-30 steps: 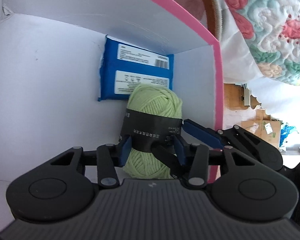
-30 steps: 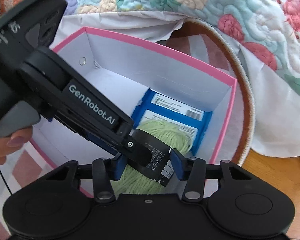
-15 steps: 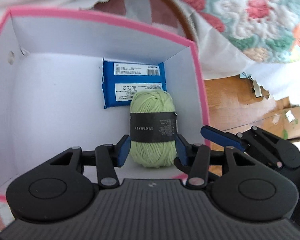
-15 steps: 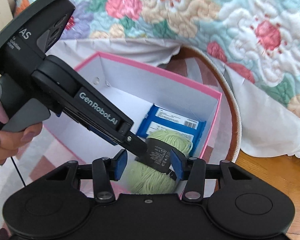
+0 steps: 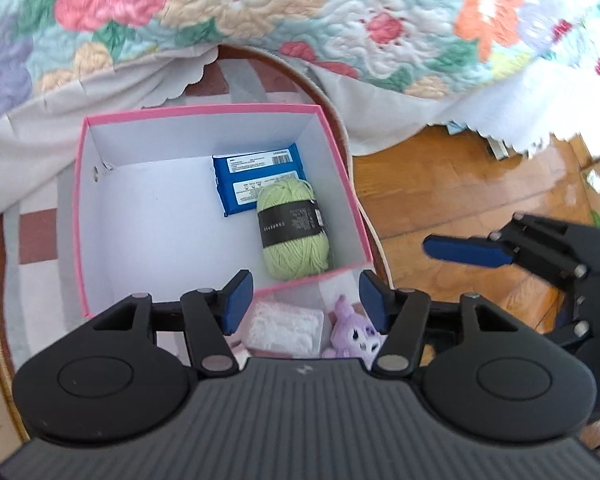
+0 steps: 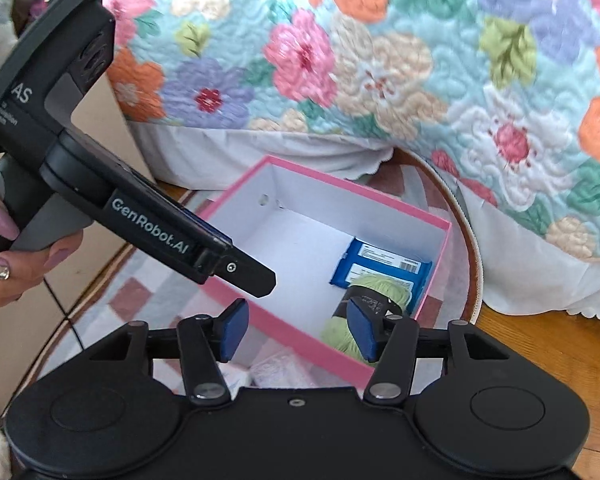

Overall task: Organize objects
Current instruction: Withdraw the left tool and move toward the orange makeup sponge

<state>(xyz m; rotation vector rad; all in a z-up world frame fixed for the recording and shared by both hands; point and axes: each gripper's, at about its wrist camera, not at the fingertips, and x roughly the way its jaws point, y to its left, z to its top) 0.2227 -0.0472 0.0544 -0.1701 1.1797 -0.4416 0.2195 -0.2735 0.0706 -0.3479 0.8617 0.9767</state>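
Lifting clear of the pink box [image 5: 354, 216], both tongs empty, left tongs [image 5: 306, 300] and right tongs [image 6: 296, 330] just opened partway. Yarn ball [image 5: 294, 232] lying inside beside the blue packet [image 5: 256, 178]. Best next: swinging down to the purple plush toy [image 5: 354, 336] just outside the box's near wall, spreading wider before closing.

The box [image 5: 82, 216] is edged in pink and lined in white; inside it a pale green yarn ball [image 5: 294, 240] is banded in black, and a packet [image 5: 256, 184] is printed blue with white labels; a plush toy [image 5: 354, 334] is coloured lilac; the quilt [image 6: 380, 60] is patterned with flowers — pink, orange, purple, cream — on light blue; the rug [image 5: 36, 236] is checked in brownish red, grey and white.
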